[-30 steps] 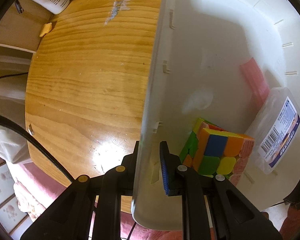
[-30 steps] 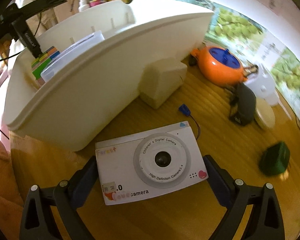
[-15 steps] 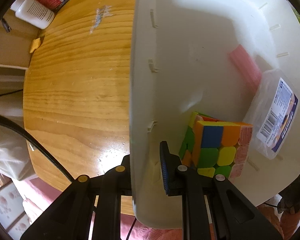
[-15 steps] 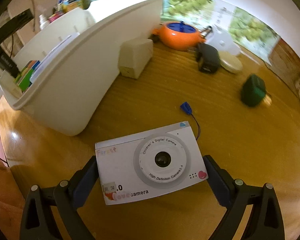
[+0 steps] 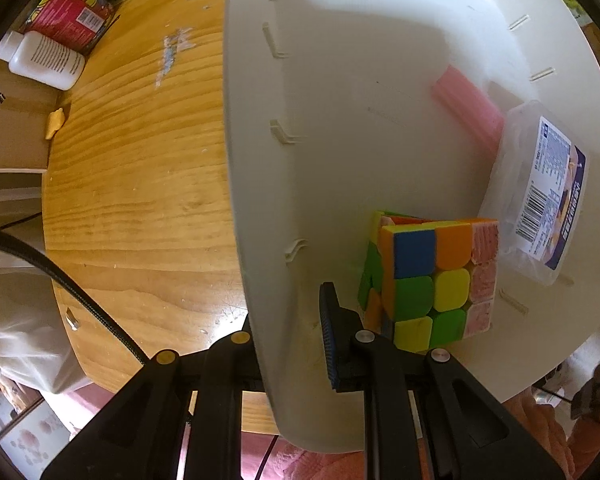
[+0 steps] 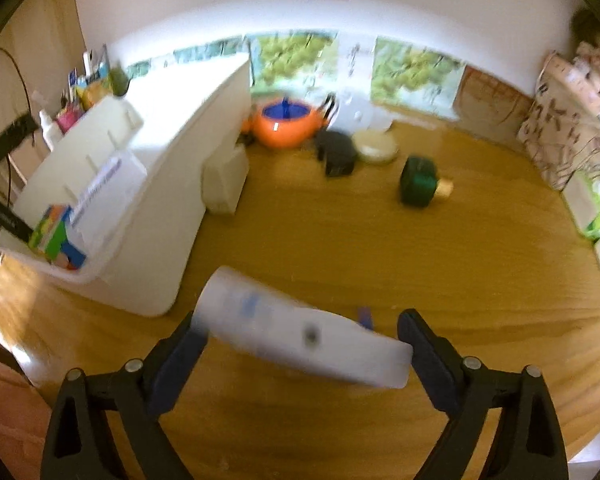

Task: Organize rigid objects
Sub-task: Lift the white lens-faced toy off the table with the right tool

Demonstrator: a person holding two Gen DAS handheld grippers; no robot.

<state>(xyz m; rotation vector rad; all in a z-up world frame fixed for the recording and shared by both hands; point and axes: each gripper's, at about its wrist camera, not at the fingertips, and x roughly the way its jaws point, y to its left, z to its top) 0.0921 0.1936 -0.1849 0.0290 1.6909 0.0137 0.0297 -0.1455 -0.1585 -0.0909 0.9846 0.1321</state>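
My left gripper (image 5: 288, 308) is shut on the side wall of the white bin (image 5: 236, 120), one finger inside and one outside. In the bin lie a colourful puzzle cube (image 5: 428, 276), a clear plastic box (image 5: 540, 192) with a label, and a pink block (image 5: 468, 104). In the right wrist view my right gripper (image 6: 302, 336) has its jaws closing on a white toy camera (image 6: 300, 336). The camera is blurred and tilted above the wooden table (image 6: 340, 248), with its two ends against the pads. The bin (image 6: 152, 216) stands to its left.
Behind the bin are a cream block (image 6: 226, 178), an orange round item (image 6: 286, 124), a black object (image 6: 336, 150), a round cream lid (image 6: 376, 146) and a green object (image 6: 418, 180). A white bottle (image 5: 44, 60) and a red box (image 5: 72, 12) sit at the far table edge.
My right gripper has risen and rolled with the toy camera, which now sits tilted between the jaws instead of flat. The bin has turned a little in the left wrist view.
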